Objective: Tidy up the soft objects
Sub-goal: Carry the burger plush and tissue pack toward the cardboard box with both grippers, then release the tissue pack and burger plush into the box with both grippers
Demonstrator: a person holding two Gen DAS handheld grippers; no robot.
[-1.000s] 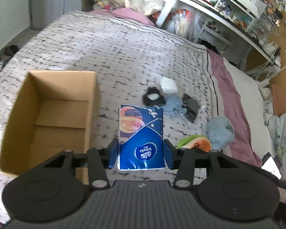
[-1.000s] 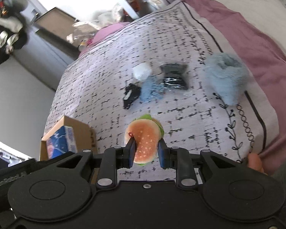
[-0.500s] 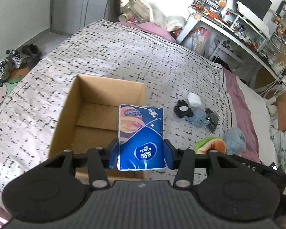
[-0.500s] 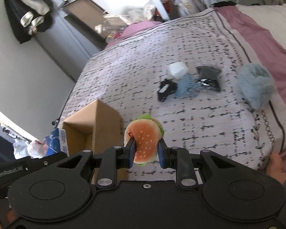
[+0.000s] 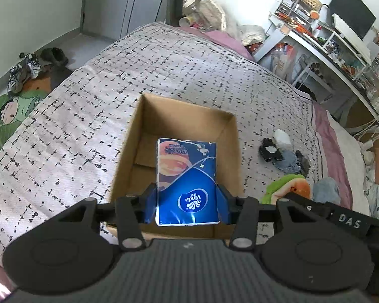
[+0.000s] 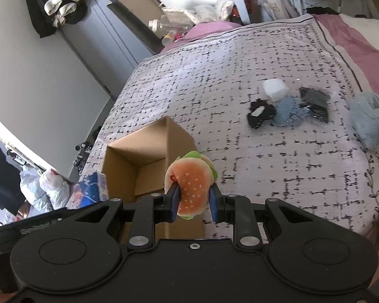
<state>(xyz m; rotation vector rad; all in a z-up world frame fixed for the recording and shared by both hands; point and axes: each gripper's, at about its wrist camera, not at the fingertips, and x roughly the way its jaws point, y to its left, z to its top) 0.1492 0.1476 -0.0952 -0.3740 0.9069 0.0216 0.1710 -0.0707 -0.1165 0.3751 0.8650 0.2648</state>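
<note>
My left gripper (image 5: 187,204) is shut on a blue Vinda tissue pack (image 5: 187,176) and holds it above the open cardboard box (image 5: 184,111) on the bed. My right gripper (image 6: 193,202) is shut on a plush hamburger (image 6: 190,184), held over the box's near right corner (image 6: 149,141). The hamburger also shows at the right of the left wrist view (image 5: 288,186), and the tissue pack at the left of the right wrist view (image 6: 93,189). The box looks empty inside.
On the patterned bedspread (image 6: 214,75) lie a black soft item (image 6: 261,113), a white one (image 6: 275,89), a light blue cloth (image 6: 289,111), a dark packet (image 6: 314,101) and a fluffy blue plush (image 6: 371,118). A cluttered desk (image 5: 328,43) stands beyond the bed; shoes (image 5: 25,70) lie on the floor.
Both grippers have moved left toward the box with their loads. The tissue pack now hangs over the box opening, and the hamburger is at its edge.
</note>
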